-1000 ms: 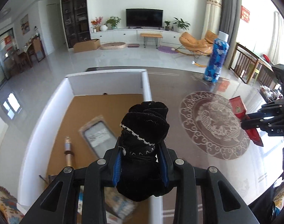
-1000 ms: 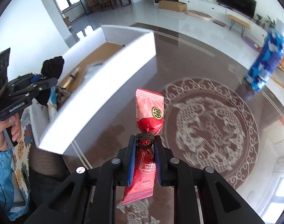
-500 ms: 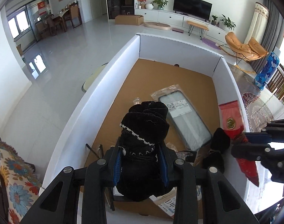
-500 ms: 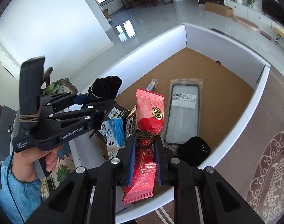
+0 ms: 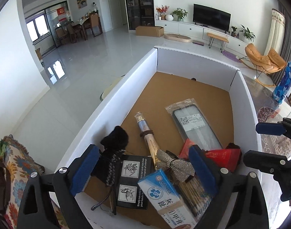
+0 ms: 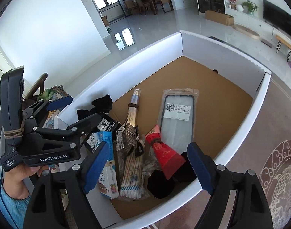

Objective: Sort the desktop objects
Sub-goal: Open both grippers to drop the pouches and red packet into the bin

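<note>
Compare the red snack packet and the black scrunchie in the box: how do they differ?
The red snack packet is flat, glossy and printed; the black scrunchie is soft, bunched fabric with pale trim. The packet lies near the box's right wall, overlapping the bagged phone case; the scrunchie sits against the left wall, by the black carton. Both lie loose in the box, neither gripped.

White box (image 6: 158, 45), far half: bare cardboard floor, free passage for my tongs. Near half: blocked by phone case (image 6: 177, 120), cotton swabs (image 6: 133, 173), blue carton (image 6: 107, 164), red packet (image 6: 165, 152).
</note>
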`<state>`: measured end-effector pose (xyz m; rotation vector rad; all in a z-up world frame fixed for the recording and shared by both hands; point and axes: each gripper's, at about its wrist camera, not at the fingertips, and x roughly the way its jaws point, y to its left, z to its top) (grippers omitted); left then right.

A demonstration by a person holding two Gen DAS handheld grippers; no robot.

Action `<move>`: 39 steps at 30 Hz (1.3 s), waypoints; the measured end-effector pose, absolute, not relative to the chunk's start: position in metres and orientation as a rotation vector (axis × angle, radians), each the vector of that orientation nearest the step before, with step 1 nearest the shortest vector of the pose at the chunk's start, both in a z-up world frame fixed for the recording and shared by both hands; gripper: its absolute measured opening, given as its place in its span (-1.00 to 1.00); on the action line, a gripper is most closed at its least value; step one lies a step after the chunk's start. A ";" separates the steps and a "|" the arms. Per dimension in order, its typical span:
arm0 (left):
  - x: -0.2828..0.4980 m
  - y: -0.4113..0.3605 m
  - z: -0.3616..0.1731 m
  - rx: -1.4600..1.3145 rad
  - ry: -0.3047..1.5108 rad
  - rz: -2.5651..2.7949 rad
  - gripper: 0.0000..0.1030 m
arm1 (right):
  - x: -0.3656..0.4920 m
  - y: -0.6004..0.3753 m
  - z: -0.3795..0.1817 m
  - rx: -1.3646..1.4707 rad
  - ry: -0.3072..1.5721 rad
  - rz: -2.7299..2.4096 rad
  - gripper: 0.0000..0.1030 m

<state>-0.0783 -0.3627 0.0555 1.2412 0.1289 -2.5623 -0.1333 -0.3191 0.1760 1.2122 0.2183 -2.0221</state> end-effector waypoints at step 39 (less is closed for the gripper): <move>-0.026 -0.319 0.073 0.955 0.252 -2.316 1.00 | -0.114 -0.289 0.168 1.203 0.347 -2.059 0.68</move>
